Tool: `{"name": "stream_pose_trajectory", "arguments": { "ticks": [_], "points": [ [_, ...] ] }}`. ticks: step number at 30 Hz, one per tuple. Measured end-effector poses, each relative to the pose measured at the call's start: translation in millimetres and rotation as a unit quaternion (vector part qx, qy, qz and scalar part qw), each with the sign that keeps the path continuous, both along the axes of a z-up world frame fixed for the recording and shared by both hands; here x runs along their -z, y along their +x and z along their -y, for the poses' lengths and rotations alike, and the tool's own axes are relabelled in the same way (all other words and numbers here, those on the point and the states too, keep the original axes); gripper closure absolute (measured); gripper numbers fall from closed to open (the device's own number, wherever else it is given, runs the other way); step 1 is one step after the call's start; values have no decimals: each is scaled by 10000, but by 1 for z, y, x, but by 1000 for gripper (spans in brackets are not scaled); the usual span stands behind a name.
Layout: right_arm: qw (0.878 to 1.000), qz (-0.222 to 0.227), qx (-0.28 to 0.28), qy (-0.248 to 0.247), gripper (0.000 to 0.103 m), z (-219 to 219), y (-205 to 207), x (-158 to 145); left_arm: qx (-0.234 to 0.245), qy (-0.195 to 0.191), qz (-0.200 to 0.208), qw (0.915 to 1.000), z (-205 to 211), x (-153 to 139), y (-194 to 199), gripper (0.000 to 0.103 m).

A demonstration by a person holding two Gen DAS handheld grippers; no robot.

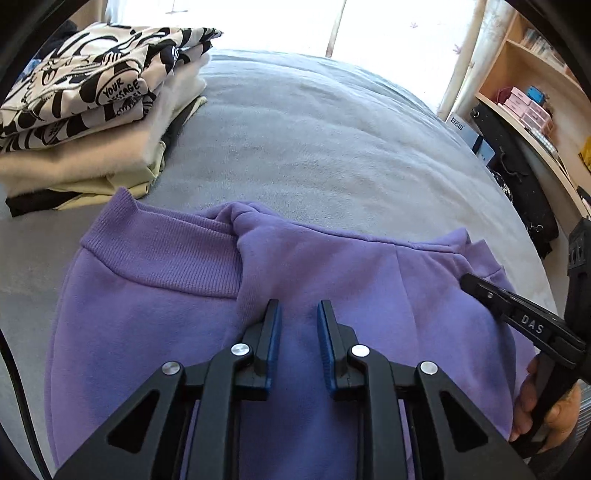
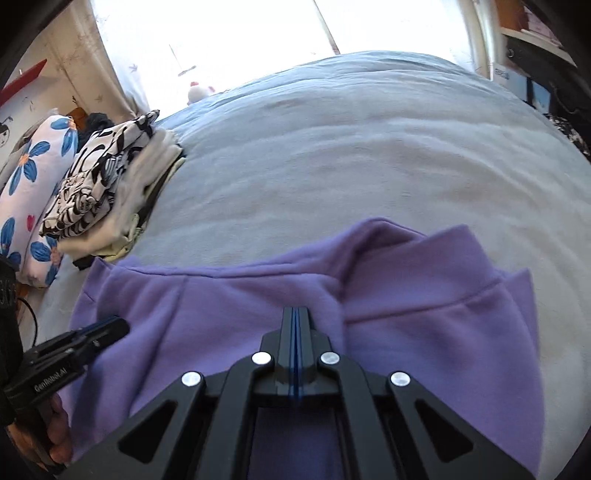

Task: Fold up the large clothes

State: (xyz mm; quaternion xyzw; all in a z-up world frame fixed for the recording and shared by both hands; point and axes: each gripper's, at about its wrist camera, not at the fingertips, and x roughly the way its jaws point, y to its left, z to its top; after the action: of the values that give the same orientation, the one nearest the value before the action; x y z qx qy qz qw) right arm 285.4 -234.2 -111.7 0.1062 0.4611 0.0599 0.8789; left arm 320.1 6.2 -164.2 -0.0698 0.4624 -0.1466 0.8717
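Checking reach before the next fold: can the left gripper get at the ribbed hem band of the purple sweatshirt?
Probably yes. The left gripper, jaws apart and empty, sits over the purple sweatshirt; the ribbed hem band lies uncovered, nothing between.

You've got strong daylight pouring in from the window (image 1: 388,22) behind the bed (image 1: 314,129), totally blown out white, while the fisheye bends and darkens the edges, and your right wrist view is softer, with the clothes stack (image 2: 110,184) smeared.
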Motion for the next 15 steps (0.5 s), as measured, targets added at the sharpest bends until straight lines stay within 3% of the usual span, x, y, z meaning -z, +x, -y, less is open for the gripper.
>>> {"name": "stream_pose_trajectory", "arguments": {
  "ticks": [5, 15],
  "points": [
    [10000, 17, 32, -45, 101, 0, -14, -12, -56, 164, 53, 9998, 5, -8, -8, 83],
    [9999, 5, -97, 137, 101, -9, -69, -50, -162, 314, 139, 9993, -3, -44, -62, 68]
  ]
}}
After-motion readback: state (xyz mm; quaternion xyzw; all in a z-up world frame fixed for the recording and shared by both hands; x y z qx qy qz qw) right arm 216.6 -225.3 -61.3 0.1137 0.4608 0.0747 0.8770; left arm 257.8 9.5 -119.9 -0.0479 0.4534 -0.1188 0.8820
